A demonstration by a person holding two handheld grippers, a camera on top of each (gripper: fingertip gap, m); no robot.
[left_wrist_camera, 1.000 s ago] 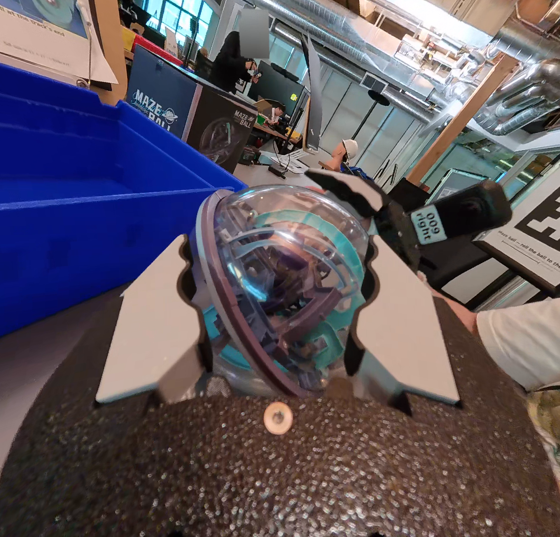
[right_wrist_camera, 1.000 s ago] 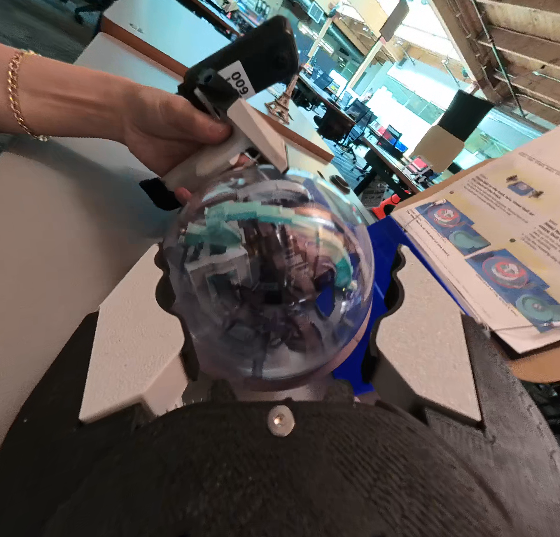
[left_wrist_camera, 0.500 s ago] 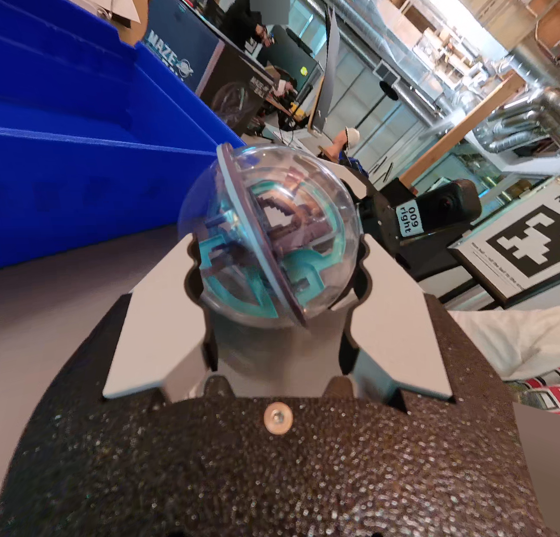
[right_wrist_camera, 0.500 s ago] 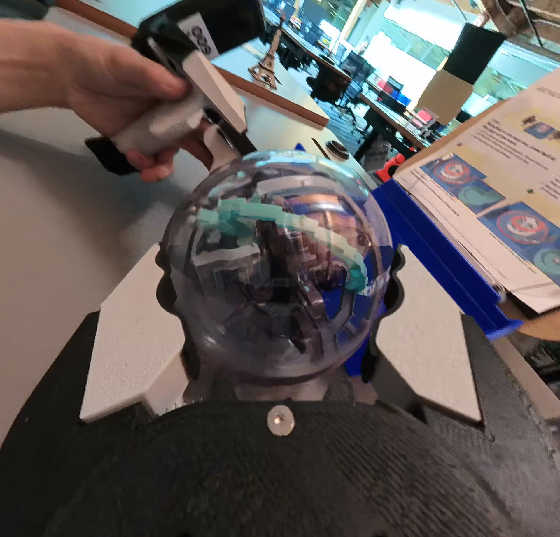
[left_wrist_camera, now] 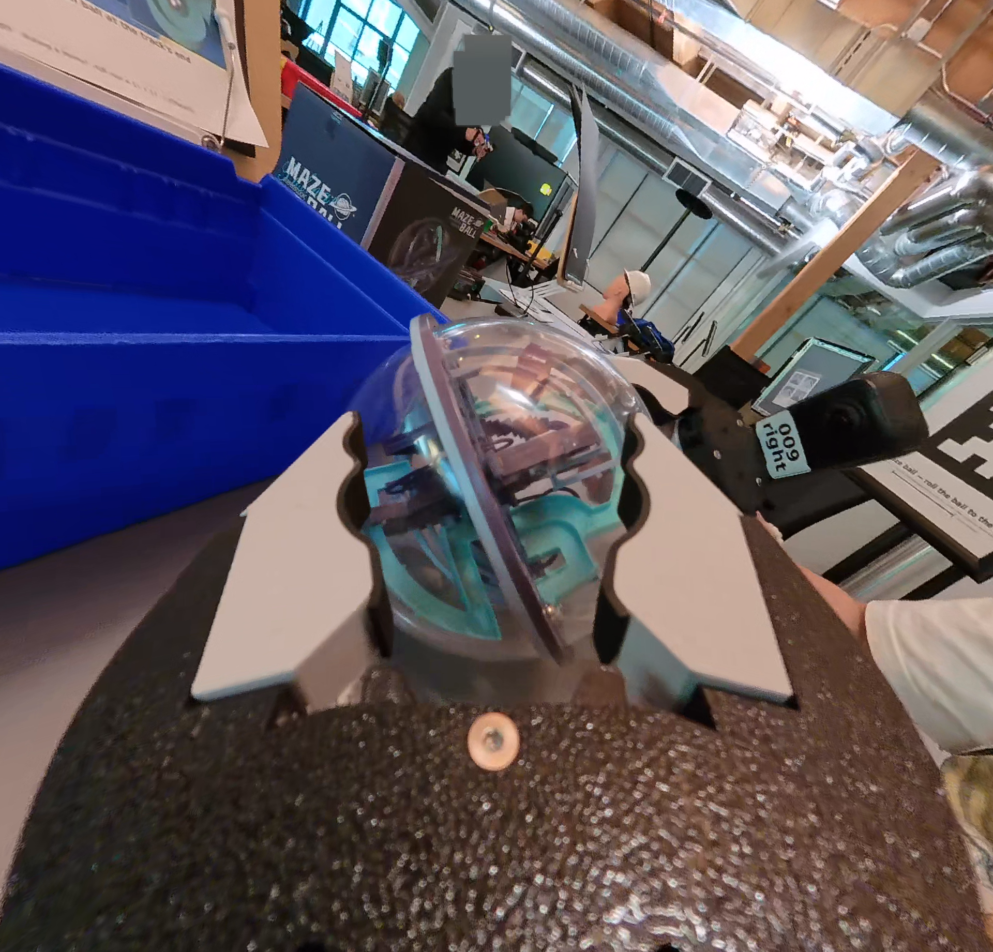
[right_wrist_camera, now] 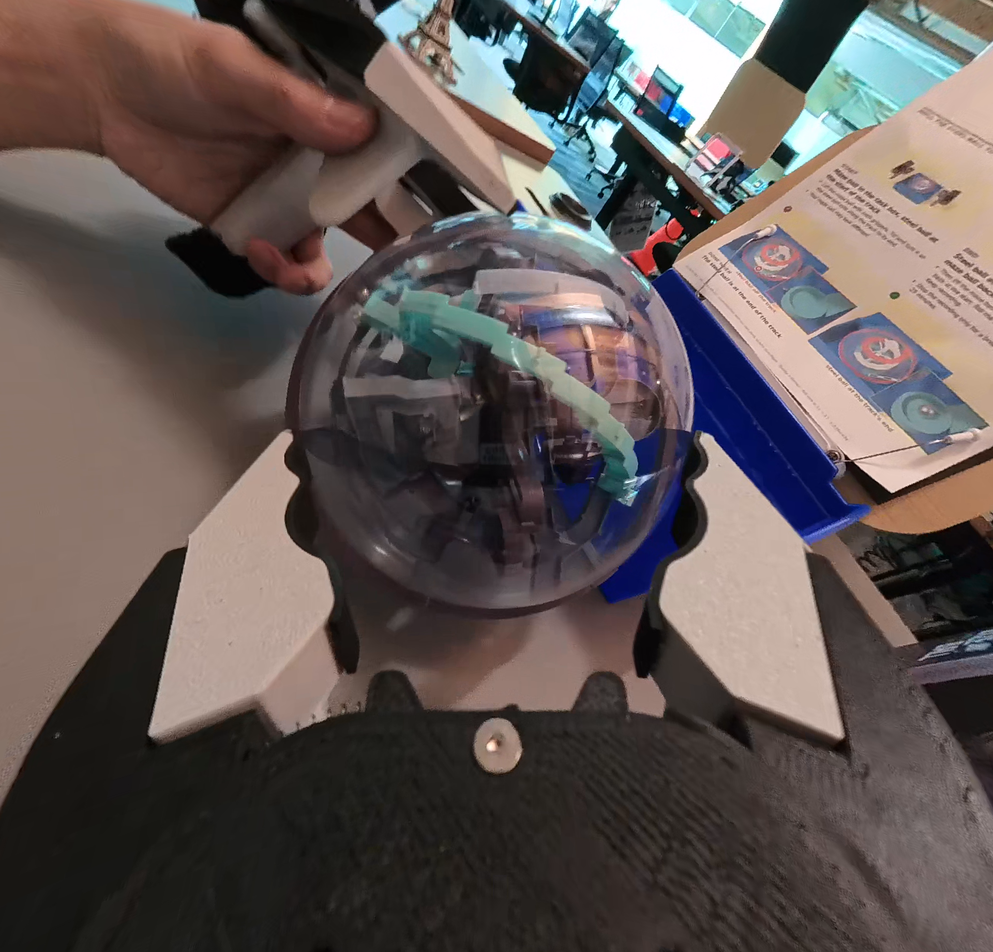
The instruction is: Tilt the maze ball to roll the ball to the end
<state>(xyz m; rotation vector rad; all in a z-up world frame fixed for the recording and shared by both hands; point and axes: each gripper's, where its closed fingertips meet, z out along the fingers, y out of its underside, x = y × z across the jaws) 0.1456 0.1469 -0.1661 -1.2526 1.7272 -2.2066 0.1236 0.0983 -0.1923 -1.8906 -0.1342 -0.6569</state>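
**Both grippers clamped on the maze ball, up off the table**

So, biggest thing around is the deep blue plastic bin point(left_wrist_camera: 161, 335), sitting just behind everything on the pale grey table point(right_wrist_camera: 107, 389). Propped by its rim is a printed instruction sheet on a cardboard backing point(right_wrist_camera: 860, 308). The clear plastic maze ball with teal and dark purple tracks inside point(left_wrist_camera: 494, 496) is pinched from opposite sides: left gripper point(left_wrist_camera: 491, 502) and right gripper point(right_wrist_camera: 491, 496) each have both white fingers pressed against the shell. Its grey seam ring point(left_wrist_camera: 457, 442) sits tilted. Can't make out the little steel ball.
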